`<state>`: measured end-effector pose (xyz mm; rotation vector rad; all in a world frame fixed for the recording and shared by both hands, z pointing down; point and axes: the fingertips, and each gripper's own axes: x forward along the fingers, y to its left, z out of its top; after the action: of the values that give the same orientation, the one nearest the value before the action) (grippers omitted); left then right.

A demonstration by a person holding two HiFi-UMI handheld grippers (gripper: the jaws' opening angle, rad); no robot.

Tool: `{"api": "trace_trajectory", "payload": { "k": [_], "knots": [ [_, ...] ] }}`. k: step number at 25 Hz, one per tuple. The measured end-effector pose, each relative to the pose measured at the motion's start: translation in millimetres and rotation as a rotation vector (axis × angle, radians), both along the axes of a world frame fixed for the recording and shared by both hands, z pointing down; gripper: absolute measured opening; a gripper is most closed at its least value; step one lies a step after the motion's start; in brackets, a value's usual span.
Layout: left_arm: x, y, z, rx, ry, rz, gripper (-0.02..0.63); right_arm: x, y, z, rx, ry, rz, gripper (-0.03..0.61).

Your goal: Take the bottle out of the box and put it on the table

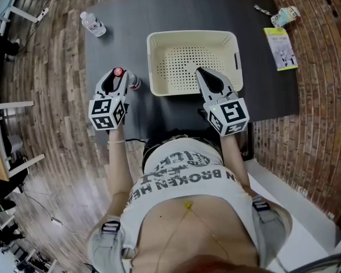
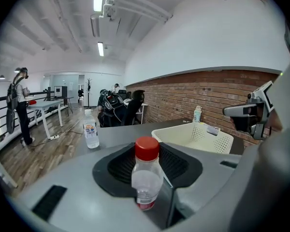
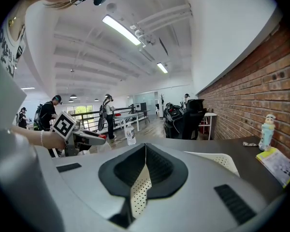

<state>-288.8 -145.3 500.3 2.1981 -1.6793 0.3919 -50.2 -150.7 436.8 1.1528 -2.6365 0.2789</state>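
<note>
The box (image 1: 191,36) in front of you holds nothing; only its perforated floor shows. The bottle (image 1: 133,82), red-capped, is out of it, just left of the box over the table (image 1: 159,10). Whether its base touches the tabletop cannot be told.

Your left gripper (image 1: 118,74) has its jaws spread wide and clamped on the bottle's body, the cap standing above the pads. Your right gripper (image 1: 203,73) reaches over the box's near rim. Its jaws are pressed together at the tips and grasp nothing, and the box's dotted floor shows through the slit beneath them.

The dark table also carries a second bottle (image 1: 92,23) at its far left corner, and a leaflet (image 1: 280,47) and a small figurine (image 1: 286,16) at the far right. Around it lies a wood floor (image 1: 51,67), with a brick wall (image 2: 183,95) along one side. A person (image 2: 17,105) stands by desks in the distance.
</note>
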Motion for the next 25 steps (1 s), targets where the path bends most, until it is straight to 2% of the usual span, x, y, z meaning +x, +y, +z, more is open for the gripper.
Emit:
{"api": "trace_trajectory", "payload": {
  "k": [7,25],
  "knots": [
    [9,8,2,0.021,-0.040,0.026,0.153,-2,-1,2,-0.007,0.001,-0.006,0.009],
    [8,12,5,0.057,0.026,-0.011,0.153,2,2,7,-0.017,0.002,-0.005,0.009]
  ]
}}
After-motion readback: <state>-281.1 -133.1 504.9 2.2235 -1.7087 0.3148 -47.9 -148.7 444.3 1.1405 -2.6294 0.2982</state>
